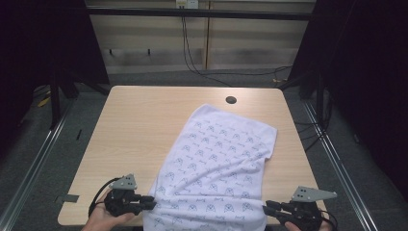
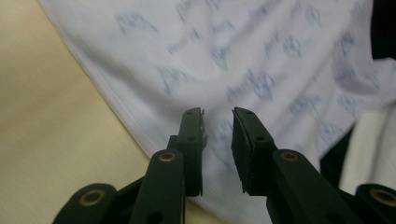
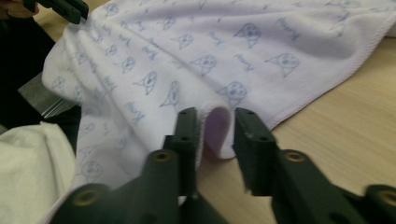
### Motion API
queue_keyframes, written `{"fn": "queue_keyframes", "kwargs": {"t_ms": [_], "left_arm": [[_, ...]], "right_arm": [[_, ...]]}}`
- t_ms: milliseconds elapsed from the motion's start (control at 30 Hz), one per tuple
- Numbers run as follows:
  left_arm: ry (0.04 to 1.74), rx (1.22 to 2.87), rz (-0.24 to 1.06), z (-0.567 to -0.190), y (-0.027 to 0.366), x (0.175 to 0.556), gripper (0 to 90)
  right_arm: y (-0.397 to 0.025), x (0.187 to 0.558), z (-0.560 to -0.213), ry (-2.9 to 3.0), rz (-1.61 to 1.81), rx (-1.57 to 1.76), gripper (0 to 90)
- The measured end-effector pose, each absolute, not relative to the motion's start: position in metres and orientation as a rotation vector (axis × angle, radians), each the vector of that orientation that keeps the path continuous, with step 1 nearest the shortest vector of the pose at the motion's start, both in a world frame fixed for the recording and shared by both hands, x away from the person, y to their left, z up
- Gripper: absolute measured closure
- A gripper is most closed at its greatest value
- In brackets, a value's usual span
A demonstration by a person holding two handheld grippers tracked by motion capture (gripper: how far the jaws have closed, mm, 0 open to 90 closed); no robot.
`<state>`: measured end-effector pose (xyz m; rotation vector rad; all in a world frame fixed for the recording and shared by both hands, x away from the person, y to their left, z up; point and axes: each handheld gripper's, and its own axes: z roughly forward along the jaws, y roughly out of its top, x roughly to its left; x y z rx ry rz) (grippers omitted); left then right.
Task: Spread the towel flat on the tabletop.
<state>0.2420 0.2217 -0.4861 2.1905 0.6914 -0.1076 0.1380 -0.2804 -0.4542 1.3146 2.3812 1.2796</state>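
While the towel runs long away from the person, the left gripper and right gripper sit spread at its near corners.

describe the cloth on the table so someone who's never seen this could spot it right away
On the light wooden table, look from the middle toward the near edge, between the left gripper and right gripper. The towel lies there rumpled and askew, white with rows of small blue printed figures, the table's one soft thing.
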Motion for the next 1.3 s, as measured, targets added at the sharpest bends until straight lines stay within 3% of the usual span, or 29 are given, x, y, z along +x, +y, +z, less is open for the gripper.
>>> {"fn": "queue_keyframes", "kwargs": {"t_ms": [33, 200, 400, 467, 533, 667, 967, 1067, 1133, 1233, 1300], "left_arm": [[0.692, 2.166, -0.100, -0.485, 0.220, 0.250, 74.3], [0.732, 2.118, -0.039, -0.481, 0.200, 0.300, 76.3], [0.765, 2.178, 0.041, -0.495, 0.164, 0.343, 76.6], [0.727, 2.231, 0.090, -0.500, 0.160, 0.342, 77.0], [0.723, 2.260, 0.140, -0.498, 0.162, 0.339, 85.7], [0.764, 2.306, 0.222, -0.494, 0.183, 0.324, 89.4], [0.873, 2.181, -0.003, -0.497, 0.249, 0.268, 88.6], [0.848, 2.179, -0.016, -0.497, 0.249, 0.264, 83.7], [0.839, 2.170, -0.010, -0.496, 0.245, 0.268, 71.6], [0.861, 2.162, 0.066, -0.494, 0.233, 0.286, 61.2], [0.881, 2.121, 0.097, -0.493, 0.227, 0.303, 60.6]], "right_arm": [[-0.282, 0.140, -0.453, 2.358, 1.288, 1.321, 63.7], [-0.279, 0.165, -0.452, 2.329, 1.278, 1.329, 63.4], [-0.265, 0.210, -0.462, 2.360, 1.233, 1.302, 62.9], [-0.262, 0.219, -0.466, 2.372, 1.200, 1.312, 61.7], [-0.259, 0.225, -0.471, 2.395, 1.168, 1.317, 60.2], [-0.255, 0.233, -0.478, 2.413, 1.107, 1.312, 57.8], [-0.224, 0.256, -0.486, 2.499, 1.052, 1.219, 57.1], [-0.209, 0.259, -0.492, 2.541, 0.989, 1.155, 56.4], [-0.203, 0.259, -0.493, 2.526, 0.955, 1.115, 57.3], [-0.205, 0.258, -0.493, 2.509, 0.939, 1.115, 67.9], [-0.210, 0.255, -0.493, 2.488, 0.941, 1.129, 81.4]]}}
